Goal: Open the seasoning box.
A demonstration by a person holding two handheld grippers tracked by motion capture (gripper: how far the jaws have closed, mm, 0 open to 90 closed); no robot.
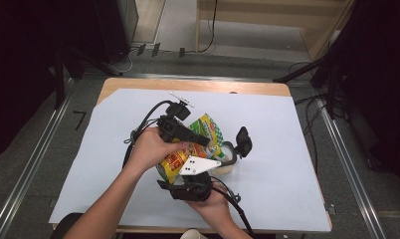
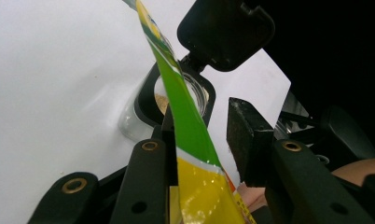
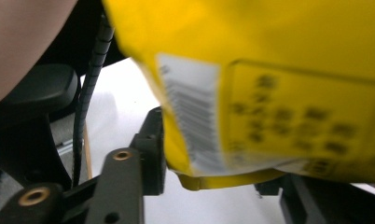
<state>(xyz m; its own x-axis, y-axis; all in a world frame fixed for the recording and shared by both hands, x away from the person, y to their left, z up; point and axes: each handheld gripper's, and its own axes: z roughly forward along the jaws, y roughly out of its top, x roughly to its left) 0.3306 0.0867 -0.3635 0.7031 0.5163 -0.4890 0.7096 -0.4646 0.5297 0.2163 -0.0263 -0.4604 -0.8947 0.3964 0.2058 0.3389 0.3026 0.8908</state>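
Observation:
A yellow and green snack bag [image 1: 208, 129] is held tilted over a clear container [image 1: 231, 160] whose black lid [image 1: 244, 141] stands flipped up. My left gripper [image 1: 204, 141] comes in from the left and is shut on the bag's middle. In the left gripper view the bag [image 2: 199, 196] runs edge-on between the jaws of my left gripper [image 2: 202, 126], with the container [image 2: 150, 95] and its lid [image 2: 225, 30] beyond. My right gripper [image 1: 186, 174] is under the bag's bottom end. In the right gripper view the blurred yellow bag [image 3: 269, 93] sits between the jaws of my right gripper [image 3: 218, 158], the far jaw partly hidden.
A pale sheet [image 1: 287, 129] covers the wooden table [image 1: 198, 85]. A small white object [image 1: 182, 98] lies at the back of the sheet, and a white cup rim [image 1: 193, 234] shows at the near edge. Dark stands and cables flank the table.

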